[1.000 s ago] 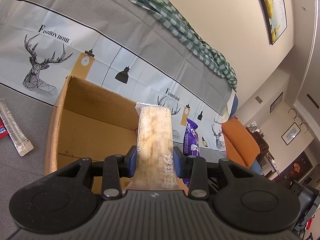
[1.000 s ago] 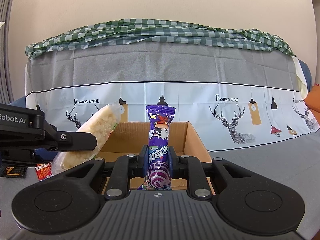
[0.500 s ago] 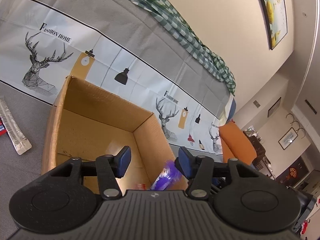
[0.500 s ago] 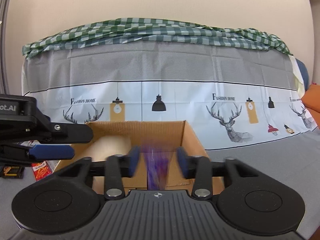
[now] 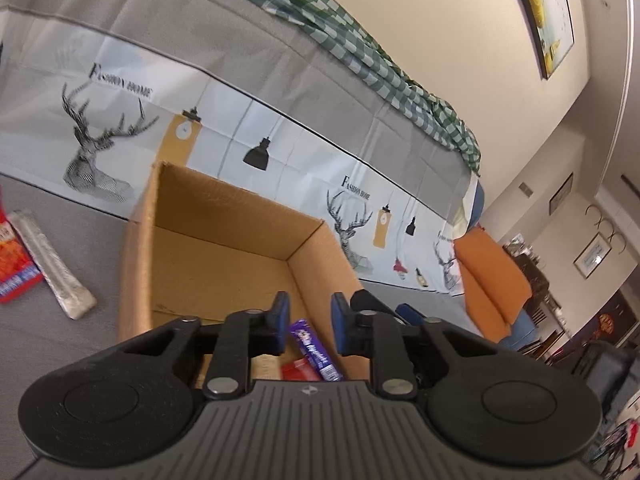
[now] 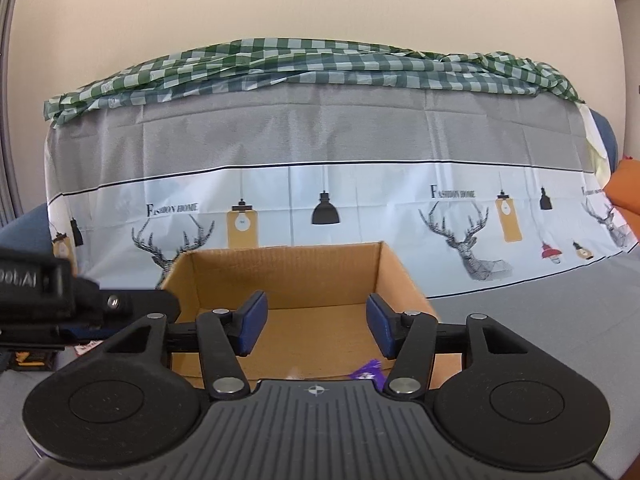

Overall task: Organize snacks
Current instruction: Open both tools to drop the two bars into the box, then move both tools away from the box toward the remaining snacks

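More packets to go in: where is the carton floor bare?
The cardboard box has bare floor along its far wall. The near end is crowded: purple packet, red packet, pale packet. Left of it lie two loose packets.

Cream wall [image 6: 320,8] behind a sofa back draped in grey-and-white deer-print cloth [image 6: 360,200], topped by green checked fabric [image 6: 312,64]. Framed yellow picture [image 5: 548,12] high on the wall; orange cushion [image 5: 492,280] at right; dim further room beyond.

Tan cardboard box [image 5: 224,240], purple snack packet [image 5: 314,350], red packet [image 5: 298,370]; green-checked cloth [image 6: 312,64], deer-print grey-white cover [image 6: 360,200]
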Action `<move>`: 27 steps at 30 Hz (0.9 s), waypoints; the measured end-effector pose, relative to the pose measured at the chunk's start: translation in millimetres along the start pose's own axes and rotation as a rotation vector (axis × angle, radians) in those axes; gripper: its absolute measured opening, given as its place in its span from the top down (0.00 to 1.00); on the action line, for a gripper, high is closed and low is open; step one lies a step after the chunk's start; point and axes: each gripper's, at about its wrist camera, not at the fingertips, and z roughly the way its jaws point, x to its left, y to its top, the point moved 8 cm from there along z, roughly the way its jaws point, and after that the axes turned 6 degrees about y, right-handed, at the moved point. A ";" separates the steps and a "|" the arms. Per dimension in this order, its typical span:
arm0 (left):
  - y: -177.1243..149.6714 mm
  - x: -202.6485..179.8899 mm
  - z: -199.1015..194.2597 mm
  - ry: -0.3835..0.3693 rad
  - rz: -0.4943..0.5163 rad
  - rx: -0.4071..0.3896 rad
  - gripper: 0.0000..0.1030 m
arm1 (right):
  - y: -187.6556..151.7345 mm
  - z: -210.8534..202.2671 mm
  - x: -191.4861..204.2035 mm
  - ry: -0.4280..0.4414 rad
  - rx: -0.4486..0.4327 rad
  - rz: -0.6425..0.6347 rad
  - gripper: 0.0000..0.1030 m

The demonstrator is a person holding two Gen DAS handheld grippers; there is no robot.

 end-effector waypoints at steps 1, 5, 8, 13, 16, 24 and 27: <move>4.0 2.1 -6.8 0.008 0.019 -0.008 0.80 | 0.1 0.1 4.0 0.004 0.000 0.006 0.45; 32.2 25.4 -35.4 0.064 0.034 -0.040 0.80 | -0.5 -1.3 25.8 0.033 -0.008 0.024 0.45; 53.8 53.6 -54.2 0.165 0.103 -0.071 0.80 | -1.3 -2.8 47.2 0.071 -0.012 0.023 0.49; 52.8 134.5 -63.6 0.340 0.101 -0.089 0.79 | -5.7 -3.9 90.2 0.157 -0.008 -0.010 0.74; 27.4 186.4 -55.0 0.464 0.034 0.032 0.79 | -9.8 -1.7 118.3 0.200 0.000 -0.041 0.76; 29.7 240.9 -65.9 0.602 -0.110 0.051 0.79 | -27.0 8.2 196.2 0.338 0.051 -0.120 0.76; 27.2 251.7 -64.1 0.623 -0.169 0.068 0.79 | -36.2 17.5 217.8 0.363 0.087 -0.132 0.76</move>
